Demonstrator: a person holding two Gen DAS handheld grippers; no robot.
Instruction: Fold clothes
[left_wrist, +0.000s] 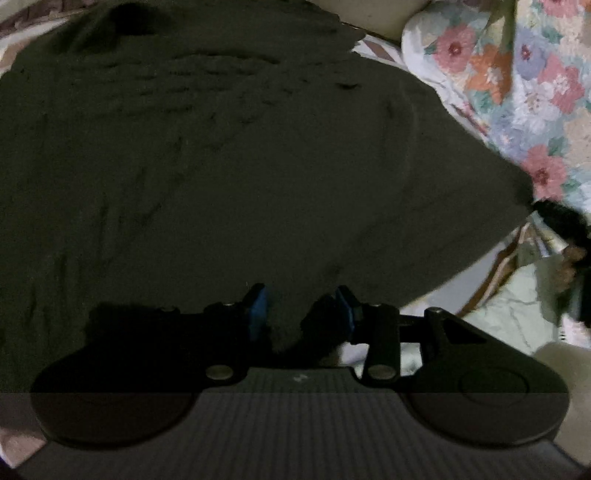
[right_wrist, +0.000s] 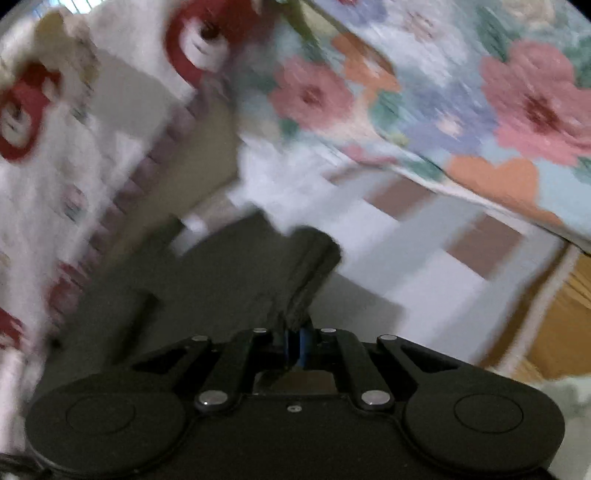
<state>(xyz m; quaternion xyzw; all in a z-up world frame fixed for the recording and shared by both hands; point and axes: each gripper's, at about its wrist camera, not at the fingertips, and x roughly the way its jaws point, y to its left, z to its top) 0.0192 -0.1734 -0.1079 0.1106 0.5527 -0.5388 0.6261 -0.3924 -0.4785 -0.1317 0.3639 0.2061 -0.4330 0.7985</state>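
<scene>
A dark garment (left_wrist: 229, 155) lies spread across a bed, wrinkled toward its far side, filling most of the left wrist view. The left tongs (left_wrist: 301, 314) sit at its near edge, parted with a fold of the dark cloth between the blue pads (left_wrist: 258, 310) — whether they press it cannot be told. At the right edge the right tongs (left_wrist: 557, 218) pinch the garment's drawn-out corner, a hand (left_wrist: 570, 258) behind them. In the blurred right wrist view the right tongs (right_wrist: 295, 343) are closed together on a bunched strip of the dark garment (right_wrist: 306, 266), which lifts away from them. A floral quilt (right_wrist: 461, 92) lies beyond, over a checked sheet (right_wrist: 406, 236).
</scene>
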